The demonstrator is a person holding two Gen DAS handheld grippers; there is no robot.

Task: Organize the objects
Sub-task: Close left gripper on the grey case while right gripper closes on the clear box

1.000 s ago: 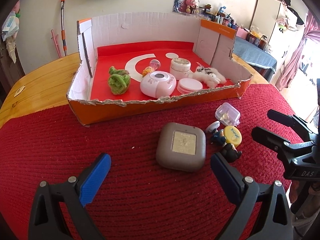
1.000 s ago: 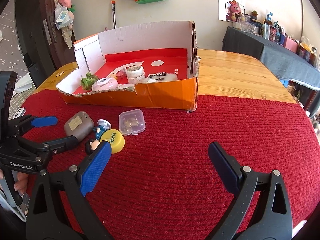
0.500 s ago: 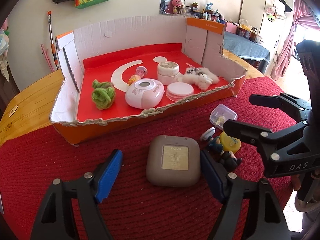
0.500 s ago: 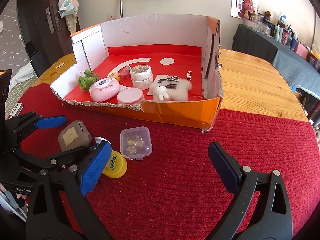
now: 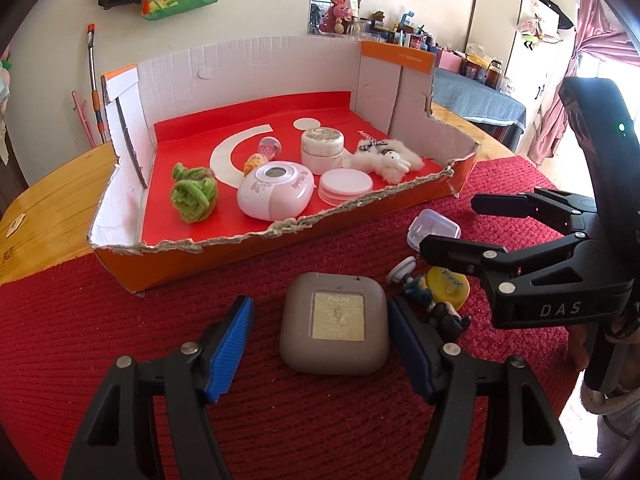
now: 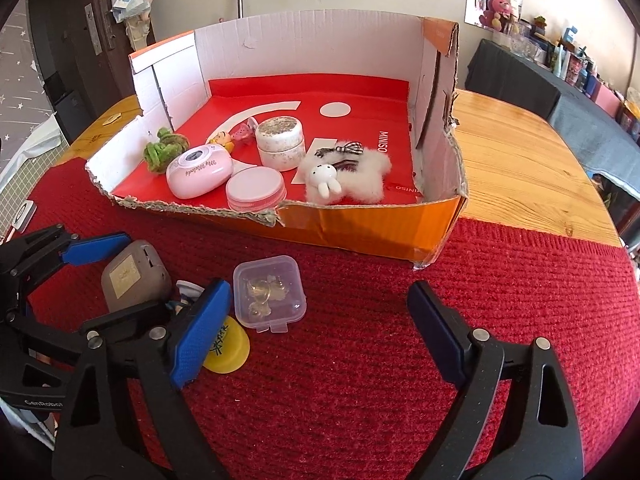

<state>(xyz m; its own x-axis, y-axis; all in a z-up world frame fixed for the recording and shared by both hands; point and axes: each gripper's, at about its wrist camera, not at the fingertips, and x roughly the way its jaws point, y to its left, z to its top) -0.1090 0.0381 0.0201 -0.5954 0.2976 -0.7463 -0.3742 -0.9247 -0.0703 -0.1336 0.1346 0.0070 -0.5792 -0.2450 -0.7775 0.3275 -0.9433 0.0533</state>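
Observation:
A grey rounded case (image 5: pixel 334 324) lies on the red mat between the fingers of my left gripper (image 5: pixel 320 332). The jaws are closing, and a gap remains at the left pad (image 5: pixel 230 344). A small clear plastic box (image 6: pixel 270 294) sits between the fingers of my right gripper (image 6: pixel 316 320), close to its left pad (image 6: pixel 200 332) without touching it. These jaws are closing too. A yellow disc (image 6: pixel 226 350) and small figurines (image 5: pixel 420 300) lie between the case and the clear box. The left wrist view shows the right gripper (image 5: pixel 450 224) over the clear box (image 5: pixel 432 226).
An orange cardboard tray (image 5: pixel 240 248) with a torn front wall stands behind the loose items. It holds a green yarn ball (image 5: pixel 194 194), a pink case (image 5: pixel 274 196), a white jar (image 5: pixel 322 148), a round lid (image 5: pixel 346 186) and a white plush bunny (image 6: pixel 344 178). Wooden tabletop (image 6: pixel 516 160) extends right.
Both grippers came closer to the tray. The left jaws narrowed around the grey case. The right gripper shifted left until the clear box lay between its fingers, and its jaws narrowed a little.

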